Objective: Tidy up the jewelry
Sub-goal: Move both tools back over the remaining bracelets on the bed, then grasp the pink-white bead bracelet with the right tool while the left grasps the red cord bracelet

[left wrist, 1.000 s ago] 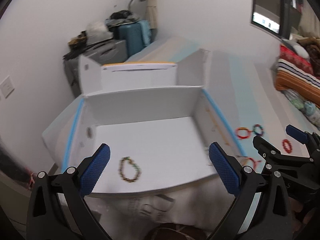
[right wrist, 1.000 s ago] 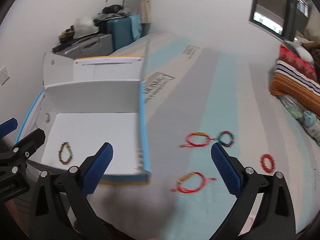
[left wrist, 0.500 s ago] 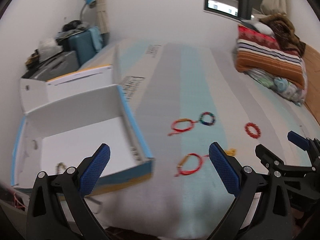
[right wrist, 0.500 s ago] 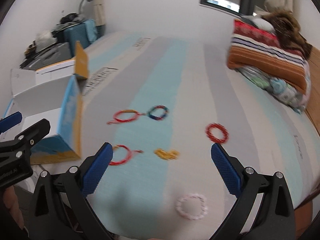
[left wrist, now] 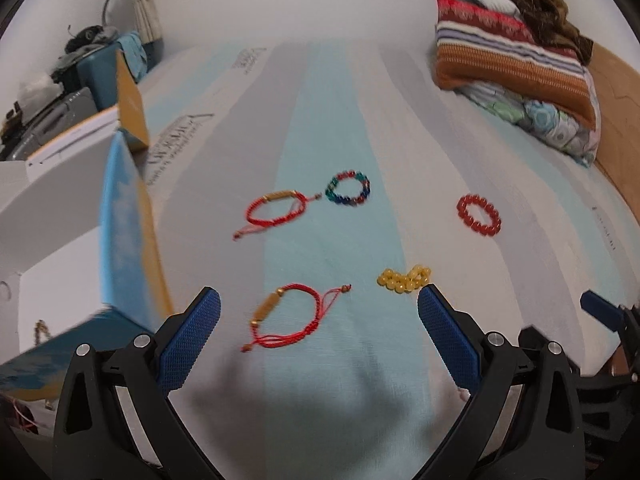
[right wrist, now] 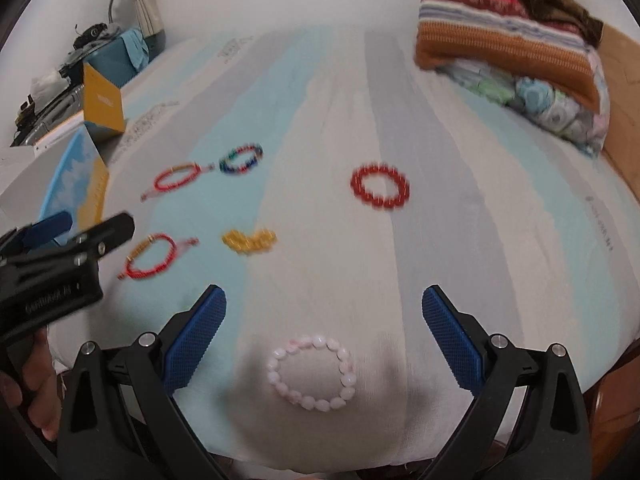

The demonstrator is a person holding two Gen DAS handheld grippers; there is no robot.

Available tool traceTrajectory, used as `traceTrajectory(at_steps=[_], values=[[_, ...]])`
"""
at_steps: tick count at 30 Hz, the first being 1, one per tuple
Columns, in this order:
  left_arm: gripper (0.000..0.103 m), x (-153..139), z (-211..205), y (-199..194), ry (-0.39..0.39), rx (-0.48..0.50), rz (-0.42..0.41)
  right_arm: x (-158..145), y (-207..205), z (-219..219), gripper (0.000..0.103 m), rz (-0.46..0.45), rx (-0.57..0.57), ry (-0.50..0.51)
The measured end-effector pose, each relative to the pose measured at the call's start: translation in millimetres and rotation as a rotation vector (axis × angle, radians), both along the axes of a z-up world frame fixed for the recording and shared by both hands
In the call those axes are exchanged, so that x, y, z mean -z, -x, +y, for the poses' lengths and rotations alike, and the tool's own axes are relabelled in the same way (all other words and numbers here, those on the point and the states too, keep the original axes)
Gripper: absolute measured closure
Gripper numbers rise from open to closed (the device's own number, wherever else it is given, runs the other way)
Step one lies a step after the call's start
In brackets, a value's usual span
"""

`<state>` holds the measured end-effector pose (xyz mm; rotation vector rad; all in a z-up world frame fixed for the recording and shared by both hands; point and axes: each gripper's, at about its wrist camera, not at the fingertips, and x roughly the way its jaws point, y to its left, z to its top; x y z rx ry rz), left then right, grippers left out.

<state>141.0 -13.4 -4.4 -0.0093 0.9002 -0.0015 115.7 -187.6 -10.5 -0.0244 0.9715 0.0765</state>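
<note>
bedroom, striped bed [right wrist: 320,92] in pale blue, grey and white, folded blankets [right wrist: 508,52] at the far end. six bracelets loose on the sheet. right tool [right wrist: 323,334] spread wide, gripping nothing, pink bead ring [right wrist: 312,374] lying flat just ahead between its fingers, probably the easiest grab. left tool [left wrist: 318,334] also wide apart and holding nothing, red cord one [left wrist: 286,322] with a gold tube right in front, slightly tilted. yellow beads [left wrist: 404,279] bunched up beside it. further off: second cord one [left wrist: 276,210], multicolour beads [left wrist: 348,188], red beads [left wrist: 479,216]. open box [left wrist: 124,220] off to the left, one bracelet [left wrist: 40,330] already in.
</note>
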Motion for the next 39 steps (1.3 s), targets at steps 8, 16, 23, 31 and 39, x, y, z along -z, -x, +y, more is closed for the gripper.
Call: traceTrajectory(at_steps=[8, 16, 23, 31, 39], values=[[0.006, 50.8, 2.9, -23.3, -0.009, -0.032, 0.07, 51.5, 2.0, -5.8, 0.008, 0.099, -0.013, -0.01], [0.006, 76.4, 13.5, -34.1, 0.012, -0.036, 0.107, 66.2, 3.3, -5.5, 0.009, 0.135, -0.038, -0.03], [0.006, 92.1, 15.7, -41.1, -0.002, -0.024, 0.117, 80.7, -2.5, -2.3, 0.009, 0.174, -0.049, -0.026], [0.007, 96.1, 17.9, -42.2, 0.0, -0.014, 0.118, 89.9, -5.2, 2.7, 0.014, 0.196, -0.048, -0.002], [0.035, 93.4, 27.3, -39.1, -0.023, -0.05, 0.134, 88.0, -3.4, 2.6, 0.04, 0.191, -0.045, -0.011]])
